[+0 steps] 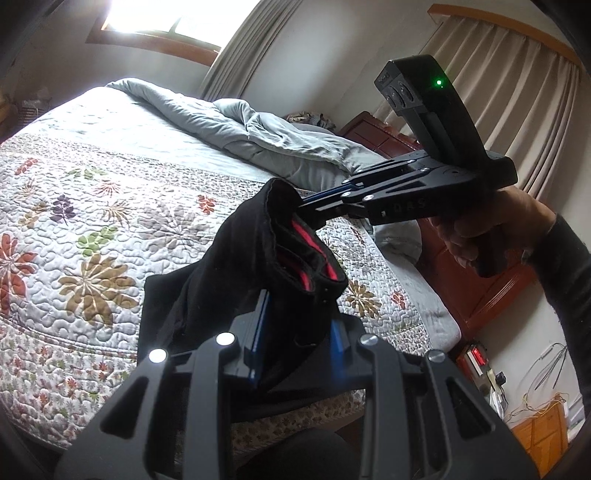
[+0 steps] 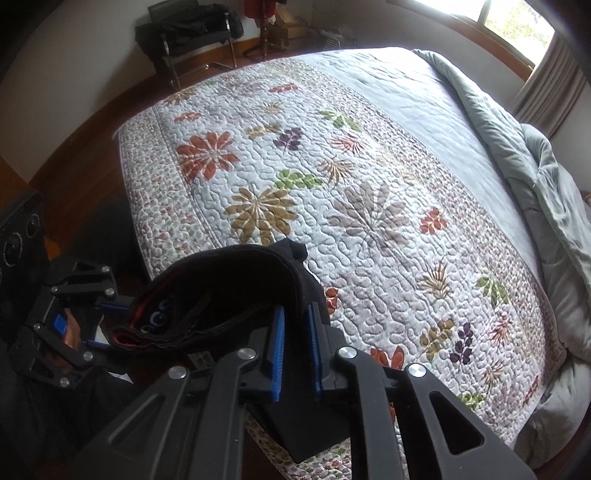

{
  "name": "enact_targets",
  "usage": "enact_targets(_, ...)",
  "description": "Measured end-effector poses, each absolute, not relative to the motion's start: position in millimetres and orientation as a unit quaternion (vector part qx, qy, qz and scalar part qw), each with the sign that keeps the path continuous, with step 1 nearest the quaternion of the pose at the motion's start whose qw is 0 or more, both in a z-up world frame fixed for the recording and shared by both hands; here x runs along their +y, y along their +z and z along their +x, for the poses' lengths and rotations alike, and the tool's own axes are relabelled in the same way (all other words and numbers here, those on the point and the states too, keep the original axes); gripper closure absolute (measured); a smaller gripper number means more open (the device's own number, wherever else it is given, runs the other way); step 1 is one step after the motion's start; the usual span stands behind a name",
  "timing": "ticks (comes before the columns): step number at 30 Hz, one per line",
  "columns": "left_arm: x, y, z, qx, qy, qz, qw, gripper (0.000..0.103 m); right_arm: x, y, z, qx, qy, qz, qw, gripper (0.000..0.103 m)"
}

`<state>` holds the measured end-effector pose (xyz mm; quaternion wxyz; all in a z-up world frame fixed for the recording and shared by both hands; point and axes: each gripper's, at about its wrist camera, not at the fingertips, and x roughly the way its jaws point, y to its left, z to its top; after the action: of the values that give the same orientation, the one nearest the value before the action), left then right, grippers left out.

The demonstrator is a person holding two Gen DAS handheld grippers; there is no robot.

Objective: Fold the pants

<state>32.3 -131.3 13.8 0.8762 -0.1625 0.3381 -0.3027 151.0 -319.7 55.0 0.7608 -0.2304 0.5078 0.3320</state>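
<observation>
1. the black pants (image 1: 236,258), with a red lining showing inside the waistband, hang bunched in the air over the near edge of the bed (image 1: 110,221), the cloth trailing down onto the quilt.
2. the left gripper (image 1: 299,317) is clamped on the nearer end of the waistband, its blue pads narrow with black cloth pressed between them.
3. the right gripper (image 1: 299,208) reaches in from the right of the left wrist view and bites the far end of the same waistband; in its own view (image 2: 297,332) the blue pads stand close together with the dark cloth caught at their tips.
4. a hand (image 1: 476,236) in a dark sleeve holds the right gripper's handle, where a green light glows.
5. the floral quilt (image 2: 295,184) covers most of the bed; a grey duvet (image 2: 546,177) lies rumpled along its far side.
6. beyond the bed: beige curtains (image 1: 517,110), a bright window (image 1: 155,22), a reddish wooden headboard (image 1: 480,280).
7. in the right wrist view a dark chair (image 2: 192,33) stands on the wooden floor past the foot of the bed.
</observation>
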Motion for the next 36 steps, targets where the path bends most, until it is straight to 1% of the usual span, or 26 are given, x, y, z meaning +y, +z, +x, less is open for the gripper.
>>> enact_targets(26, -188, -21, 49, 0.375, -0.329, -0.132, 0.857, 0.075, -383, 6, 158, 0.528, 0.33, -0.191, 0.759, 0.094)
enact_targets(28, -193, -25, 50, 0.379, -0.331, -0.13, 0.854, 0.075, -389, 1, 158, 0.529, 0.329, -0.188, 0.759, 0.095)
enact_targets(30, -198, -30, 51, 0.385, -0.332, -0.129, 0.851, 0.075, -395, -2, 160, 0.527, 0.326, -0.185, 0.762, 0.102)
enact_targets(33, -206, -40, 53, 0.398, -0.335, -0.125, 0.845, 0.075, -403, -4, 162, 0.526, 0.333, -0.17, 0.764, 0.103)
enact_targets(36, -217, -52, 56, 0.411, -0.337, -0.12, 0.838, 0.075, -409, -19, 164, 0.537, 0.331, -0.164, 0.759, 0.103)
